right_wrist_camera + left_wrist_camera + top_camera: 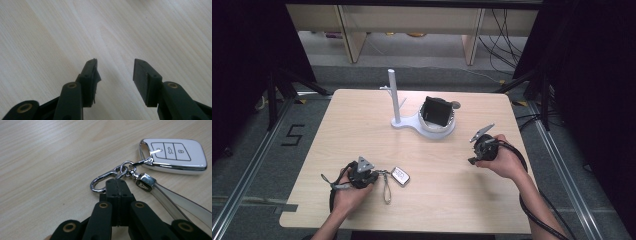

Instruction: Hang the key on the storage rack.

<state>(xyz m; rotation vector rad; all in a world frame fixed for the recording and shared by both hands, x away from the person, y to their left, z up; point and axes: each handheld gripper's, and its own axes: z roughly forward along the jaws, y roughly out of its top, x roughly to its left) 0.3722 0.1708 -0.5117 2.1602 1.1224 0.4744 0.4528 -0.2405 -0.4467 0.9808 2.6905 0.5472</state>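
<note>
our left gripper (117, 185) is clamped shut on the silver metal carabiner clip (103, 179) of the white car key fob (175, 155); our right gripper (115, 72) gapes empty over the pale wooden table (362, 125).

Even overhead light falls on the pale wooden desk (427, 200) in the high view, while both sides of that frame sink into near-black. Shadows under the hands are soft and short. In the left gripper view a bright glint marks the white key fob (175, 155) and its chrome clip (103, 178); the wood grain stays sharp, the black fingers (117, 195) nearest the lens slightly soft. The right gripper view is brighter, almost washed out toward the top.
</note>
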